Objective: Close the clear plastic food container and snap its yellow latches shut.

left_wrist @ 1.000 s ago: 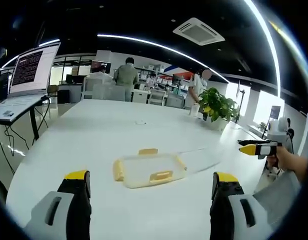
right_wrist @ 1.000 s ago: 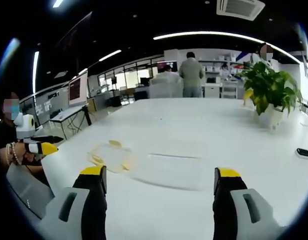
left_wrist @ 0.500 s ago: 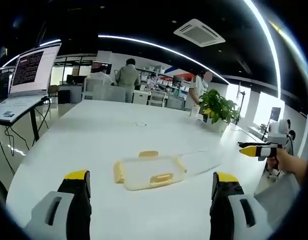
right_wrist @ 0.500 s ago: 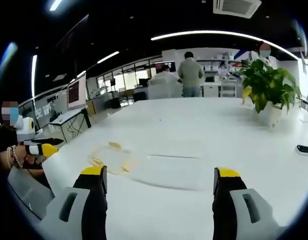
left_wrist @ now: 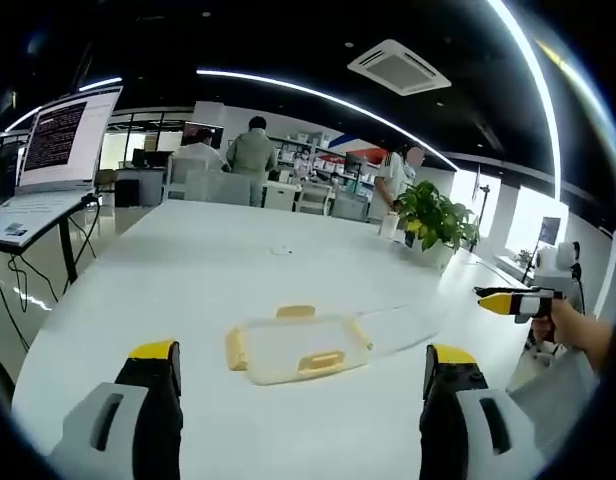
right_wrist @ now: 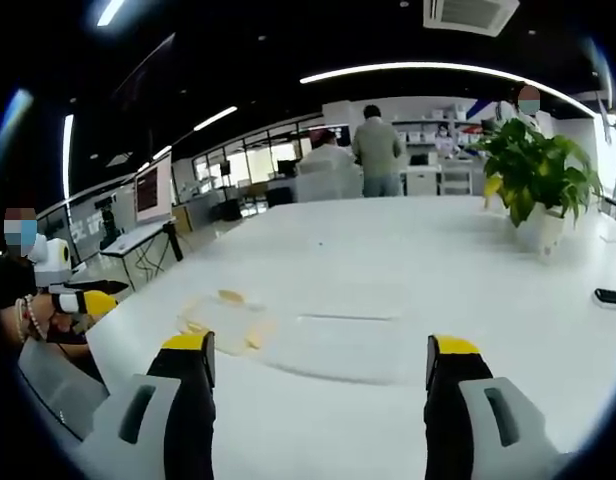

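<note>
Left gripper (left_wrist: 300, 372) jaws wide apart, above near edge of white table (left_wrist: 188, 270). Clear container (left_wrist: 300, 346) with yellow latches (left_wrist: 322, 360) lies mid-table, lid (left_wrist: 403, 325) beside it toward right edge. Right gripper (left_wrist: 518, 301) hovers off right edge. Potted plant (left_wrist: 435, 217) near far right corner.

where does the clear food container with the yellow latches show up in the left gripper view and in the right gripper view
Left gripper view: the clear food container lies on the white table, just below the middle, between the jaws.
Right gripper view: the clear food container sits left of the middle, above that hand-held gripper's left jaw, with a clear flat panel beside it.
Shared landmark: the potted plant at the table's far side.
</note>
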The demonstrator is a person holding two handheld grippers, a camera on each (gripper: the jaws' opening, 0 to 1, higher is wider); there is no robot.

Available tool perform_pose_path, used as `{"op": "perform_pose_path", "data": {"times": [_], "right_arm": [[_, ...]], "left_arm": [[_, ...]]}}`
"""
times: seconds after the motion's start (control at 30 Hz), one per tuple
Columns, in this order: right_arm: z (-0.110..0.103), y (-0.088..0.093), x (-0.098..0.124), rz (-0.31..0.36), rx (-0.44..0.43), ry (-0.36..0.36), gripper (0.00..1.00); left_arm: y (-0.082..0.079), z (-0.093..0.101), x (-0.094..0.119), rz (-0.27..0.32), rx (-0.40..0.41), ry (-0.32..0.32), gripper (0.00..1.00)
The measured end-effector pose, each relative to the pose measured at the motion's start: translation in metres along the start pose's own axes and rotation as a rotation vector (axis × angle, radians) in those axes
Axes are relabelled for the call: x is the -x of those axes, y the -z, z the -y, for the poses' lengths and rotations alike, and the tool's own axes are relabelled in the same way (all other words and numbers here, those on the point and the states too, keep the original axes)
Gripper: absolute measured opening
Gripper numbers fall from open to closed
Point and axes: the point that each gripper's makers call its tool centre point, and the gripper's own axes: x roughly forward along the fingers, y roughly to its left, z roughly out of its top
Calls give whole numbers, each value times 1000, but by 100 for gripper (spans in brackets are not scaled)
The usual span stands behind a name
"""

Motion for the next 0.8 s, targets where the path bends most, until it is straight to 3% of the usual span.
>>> {"op": "perform_pose_path", "data": {"times": [0.43, 0.6, 0.8], "right_arm": [[-11, -15, -4, 17, 29, -46, 81], [-14, -27, -12, 24, 68, -79, 79], [-19, -28, -24, 3, 96, -123, 77]], "left_arm": [[-6, -5, -1, -31, -46, 38, 98], [-14, -11, -10, -34, -93, 63, 97], [-18, -22, -22, -62, -131, 89, 94]]}}
